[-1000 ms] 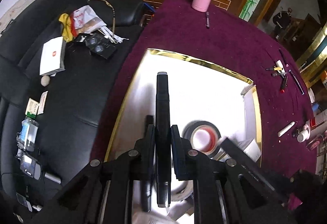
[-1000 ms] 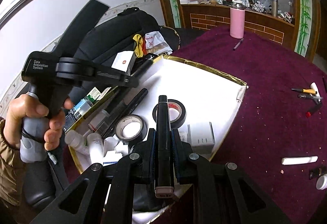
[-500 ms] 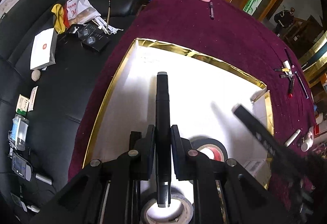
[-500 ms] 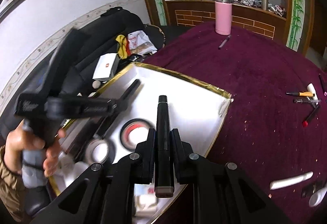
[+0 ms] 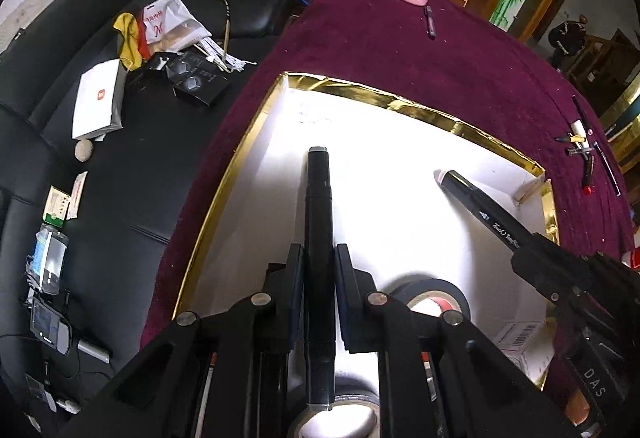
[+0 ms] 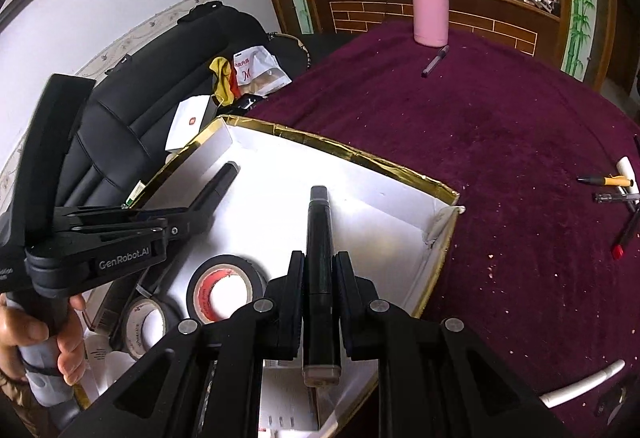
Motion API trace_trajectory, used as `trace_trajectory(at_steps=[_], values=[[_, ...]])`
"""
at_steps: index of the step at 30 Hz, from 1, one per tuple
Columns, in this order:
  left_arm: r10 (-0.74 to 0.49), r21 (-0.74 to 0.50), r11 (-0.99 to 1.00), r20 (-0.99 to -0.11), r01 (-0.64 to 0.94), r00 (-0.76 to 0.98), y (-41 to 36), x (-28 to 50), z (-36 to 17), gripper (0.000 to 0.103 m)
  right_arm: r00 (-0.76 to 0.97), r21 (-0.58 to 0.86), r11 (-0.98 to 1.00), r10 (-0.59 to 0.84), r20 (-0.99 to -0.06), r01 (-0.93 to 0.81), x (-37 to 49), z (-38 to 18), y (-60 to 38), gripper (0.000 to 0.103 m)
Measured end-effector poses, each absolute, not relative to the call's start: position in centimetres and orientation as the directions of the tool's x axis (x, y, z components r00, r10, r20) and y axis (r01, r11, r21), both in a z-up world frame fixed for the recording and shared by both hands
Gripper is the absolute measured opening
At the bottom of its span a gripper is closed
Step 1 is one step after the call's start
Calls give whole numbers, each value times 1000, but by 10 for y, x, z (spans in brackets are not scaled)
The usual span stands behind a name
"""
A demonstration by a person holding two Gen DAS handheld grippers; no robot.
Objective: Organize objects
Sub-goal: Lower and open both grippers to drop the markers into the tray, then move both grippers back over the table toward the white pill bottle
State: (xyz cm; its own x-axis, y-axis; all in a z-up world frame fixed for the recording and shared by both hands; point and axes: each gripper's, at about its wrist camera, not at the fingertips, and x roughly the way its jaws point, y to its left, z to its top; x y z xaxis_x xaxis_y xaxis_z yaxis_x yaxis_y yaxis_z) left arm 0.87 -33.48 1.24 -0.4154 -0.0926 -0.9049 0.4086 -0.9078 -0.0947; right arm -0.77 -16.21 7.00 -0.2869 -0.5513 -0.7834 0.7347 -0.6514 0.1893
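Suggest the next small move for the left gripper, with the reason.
Probably lower the left gripper and open it: it is shut on a black marker above the bare white floor of the gold-rimmed box, clear of the tape rolls.

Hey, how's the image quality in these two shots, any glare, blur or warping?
Left wrist view: the box floor is blown out white and its gold rim glints; the table edge bows from fisheye. Right wrist view: sharp, with dark corners and a curved wall border.

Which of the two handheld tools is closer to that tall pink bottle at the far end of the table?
Hard to call; perhaps the right. Both the left tool and the right tool hover over the gold-edged box, each gripping a black marker, well short of the pink bottle.
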Motion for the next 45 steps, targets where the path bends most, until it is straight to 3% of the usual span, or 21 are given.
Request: trace_trajectory(at_steps=[19,21,24,26,30,38,45], values=[[-131,-51,-905,-912,423,-390,-328,2,9,14,-253,213,-643,-552,-794,735,-17,50,-170,19],[-114,-69,-903,-913,425,-391,-329,3,8,19,-251,226,-643,-562,-788,732,-18,51,-167,19],[-98,-94,-897,-911,433,-400,-330,5,11,40,-253,247,-647,-578,-776,721,-18,55,-161,32],[-98,-104,-892,-905,440,-413,-329,8,15,43,-254,265,-644,-597,-761,717,-15,61,-154,46],[-82,-134,-885,-897,446,-434,-326,16,27,47,-274,278,-637,-627,-729,719,-4,76,-137,50],[-65,-163,-899,-869,407,-491,-298,40,53,54,-308,346,-643,-683,-662,683,45,92,-76,87],[-37,-162,-928,-857,336,-514,-257,42,74,55,-351,371,-691,-667,-657,620,72,92,-22,94]])
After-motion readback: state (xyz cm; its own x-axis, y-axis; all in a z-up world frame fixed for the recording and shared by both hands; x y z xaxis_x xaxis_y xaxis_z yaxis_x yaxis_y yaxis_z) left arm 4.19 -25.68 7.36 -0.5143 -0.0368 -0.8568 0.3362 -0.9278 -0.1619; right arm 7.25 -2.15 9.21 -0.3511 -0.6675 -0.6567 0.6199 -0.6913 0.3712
